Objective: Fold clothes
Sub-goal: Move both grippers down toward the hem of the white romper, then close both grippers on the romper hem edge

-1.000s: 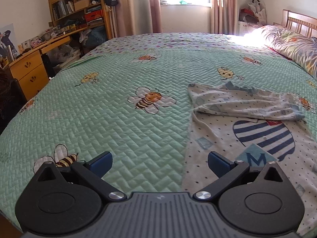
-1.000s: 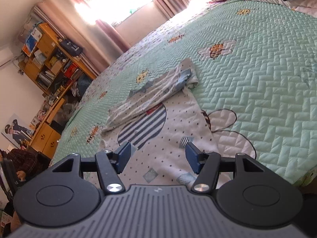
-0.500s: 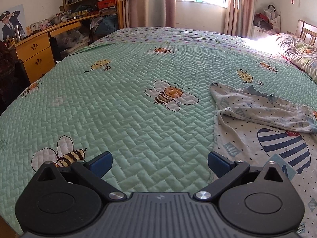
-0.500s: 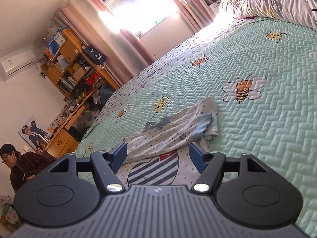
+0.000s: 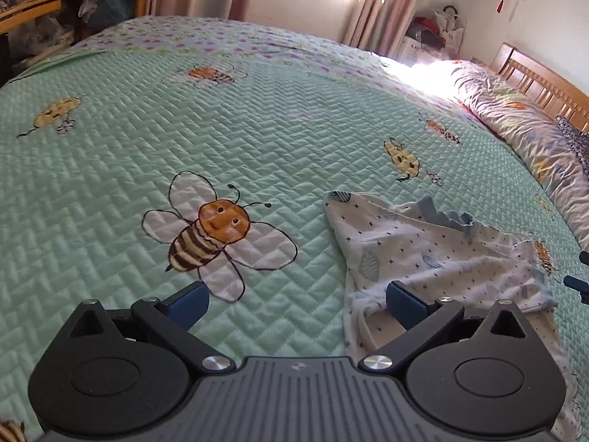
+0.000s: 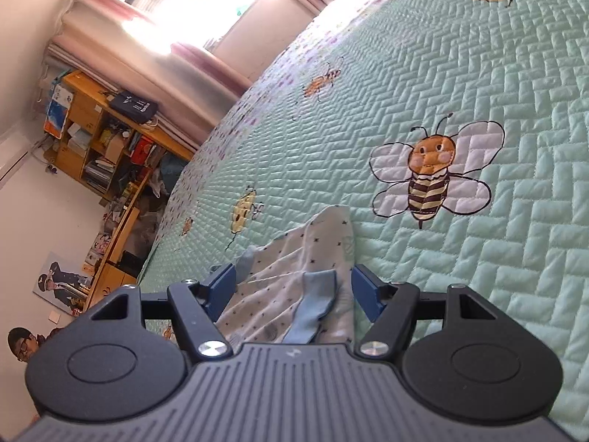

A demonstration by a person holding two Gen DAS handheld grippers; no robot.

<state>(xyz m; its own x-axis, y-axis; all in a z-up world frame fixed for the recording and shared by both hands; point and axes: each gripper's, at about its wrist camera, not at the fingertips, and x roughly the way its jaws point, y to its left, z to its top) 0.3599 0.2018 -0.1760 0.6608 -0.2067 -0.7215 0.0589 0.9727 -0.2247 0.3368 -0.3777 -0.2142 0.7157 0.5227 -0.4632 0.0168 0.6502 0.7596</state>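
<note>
Garment (image 5: pixel 434 254) lies on the quilt (image 5: pixel 257 129), right of a stitched bee (image 5: pixel 213 235), its top part already folded down across itself with a blue trim showing. A second ago I saw both grippers back near the hem, over the striped print; now both have travelled up the bed to the folded edge. My left gripper (image 5: pixel 294 294) hangs wide open, one finger over bare quilt and the other over the garment's left border, gripping nothing. My right gripper (image 6: pixel 291 287) is also spread, with the bunched sleeve and its blue cuff (image 6: pixel 316 302) lying between the fingers but the pads not pressing on it. I judge this puts me in place to pinch both corners for the next fold.
</note>
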